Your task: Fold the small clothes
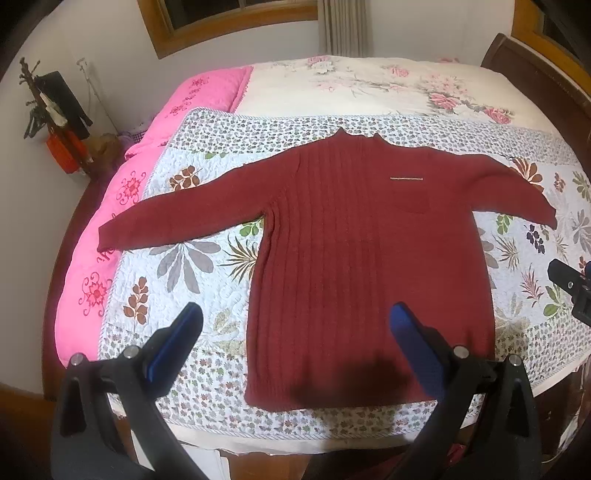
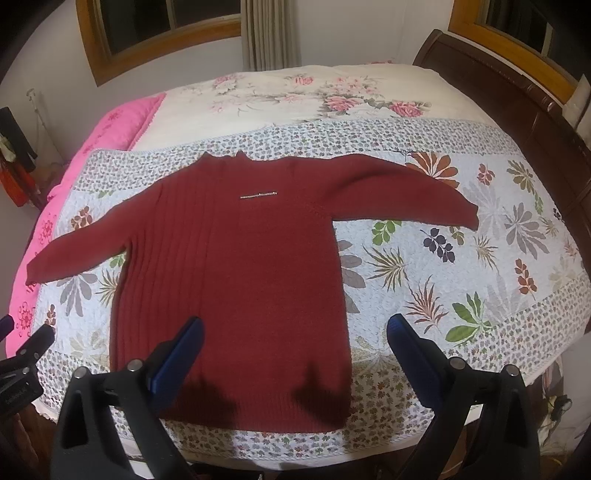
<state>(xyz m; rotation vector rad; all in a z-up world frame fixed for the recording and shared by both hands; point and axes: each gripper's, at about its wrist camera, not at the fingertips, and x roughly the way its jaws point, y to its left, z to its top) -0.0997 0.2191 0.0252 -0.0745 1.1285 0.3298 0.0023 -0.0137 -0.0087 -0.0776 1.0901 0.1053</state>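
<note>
Though both grippers hang near the foot of the bed, neither one touches the dark red knitted sweater [image 1: 354, 258], which lies flat and face up on a leaf-patterned quilt [image 1: 199, 258]. Its long axis runs from hem to collar, the hem toward six o'clock near the quilt's near edge and the collar pointing to twelve o'clock, toward the curtained window [image 1: 221, 14]. Both sleeves are spread outward, one toward nine o'clock with its cuff reaching the pink quilt [image 1: 110, 206], the other toward three o'clock. A thin pale bar [image 1: 406, 178] sits across the chest, and vertical ribs run down the body.

From the left wrist view, the left gripper [image 1: 295, 317] is spread wide, its blue-padded fingers [image 1: 177, 339] straddling the sweater's lower half from above, with nothing between them; its shadow falls on the hem. From the right wrist view, the right gripper [image 2: 295, 332] is equally wide apart and empty, poised over the hem's three o'clock corner, one finger over the knit and the other over bare quilt. A dark wooden headboard [image 2: 517, 110] stands at two o'clock, beside a rose-printed cream cover [image 2: 295, 96].
</note>
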